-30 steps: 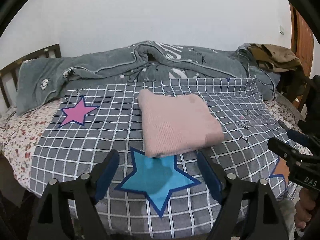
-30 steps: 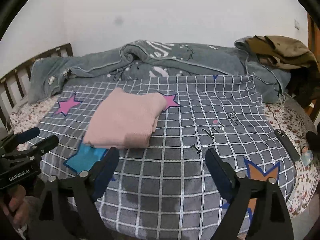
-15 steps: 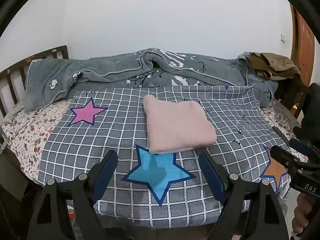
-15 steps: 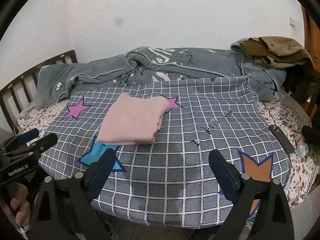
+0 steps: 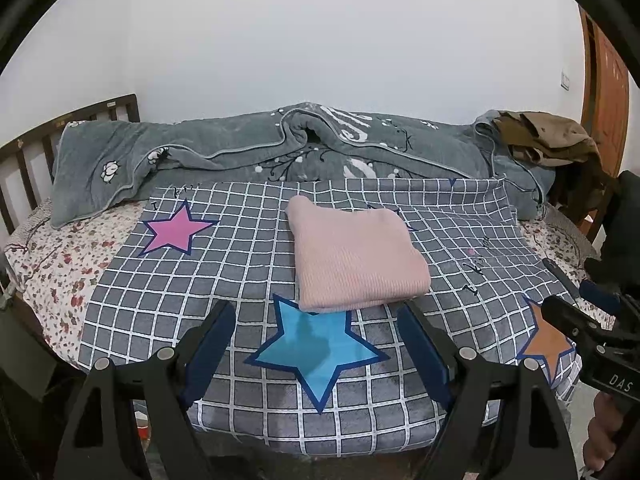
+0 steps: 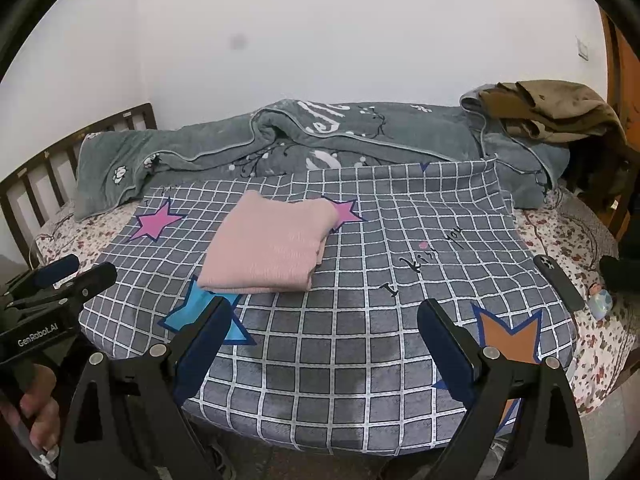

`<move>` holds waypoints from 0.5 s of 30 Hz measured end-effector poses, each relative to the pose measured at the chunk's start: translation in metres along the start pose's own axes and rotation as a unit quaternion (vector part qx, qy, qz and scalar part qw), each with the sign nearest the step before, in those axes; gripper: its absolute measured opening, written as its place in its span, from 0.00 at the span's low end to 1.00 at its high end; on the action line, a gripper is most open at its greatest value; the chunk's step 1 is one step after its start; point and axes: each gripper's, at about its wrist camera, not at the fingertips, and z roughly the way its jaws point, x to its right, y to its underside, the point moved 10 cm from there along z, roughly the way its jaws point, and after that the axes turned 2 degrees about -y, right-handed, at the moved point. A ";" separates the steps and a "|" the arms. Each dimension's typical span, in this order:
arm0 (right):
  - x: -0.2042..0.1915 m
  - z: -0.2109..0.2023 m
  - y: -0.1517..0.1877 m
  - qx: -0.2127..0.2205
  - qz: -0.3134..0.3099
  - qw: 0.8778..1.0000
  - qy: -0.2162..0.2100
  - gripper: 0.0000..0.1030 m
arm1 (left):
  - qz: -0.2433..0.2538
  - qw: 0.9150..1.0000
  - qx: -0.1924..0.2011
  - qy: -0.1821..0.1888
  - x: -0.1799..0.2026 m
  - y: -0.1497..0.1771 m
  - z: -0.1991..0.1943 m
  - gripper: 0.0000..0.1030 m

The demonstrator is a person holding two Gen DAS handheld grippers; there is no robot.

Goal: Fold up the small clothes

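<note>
A pink knitted garment point(image 5: 356, 258) point(image 6: 272, 248) lies folded into a neat rectangle on the grey checked blanket point(image 5: 240, 264) point(image 6: 360, 320), its near edge over a blue star. My left gripper point(image 5: 316, 344) hangs open and empty over the blanket's front edge, short of the garment. In the right wrist view, my right gripper point(image 6: 324, 344) is open too, with nothing between its fingers, to the right of the garment and back from it. Each gripper shows at the side of the other's view, held by a hand.
A rumpled grey-green quilt point(image 5: 280, 148) runs along the back of the bed. Brown clothes point(image 6: 548, 108) are piled at the back right. A dark phone point(image 6: 558, 282) and a small object lie on the floral sheet at the right. A wooden headboard point(image 5: 24, 160) stands left.
Both grippers have drawn back and up from the bed, so the folded garment looks smaller and farther, and the blanket's front edge shows. Both stay open.
</note>
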 end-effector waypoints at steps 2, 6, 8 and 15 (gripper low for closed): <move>0.000 0.000 0.000 0.000 0.000 1.000 -0.001 0.90 | 0.001 1.000 0.001 -0.001 0.000 -0.001 -0.001 0.80; -0.001 -0.001 -0.001 -0.001 0.000 1.000 -0.004 0.90 | 0.000 1.000 0.002 -0.001 0.000 -0.002 -0.002 0.80; -0.001 -0.002 -0.001 -0.001 0.000 1.000 -0.006 0.90 | 0.000 1.000 0.003 -0.001 0.000 -0.003 -0.003 0.80; 0.000 -0.002 -0.003 0.000 -0.001 1.000 -0.006 0.90 | 0.000 1.000 0.005 -0.002 0.001 -0.004 -0.004 0.80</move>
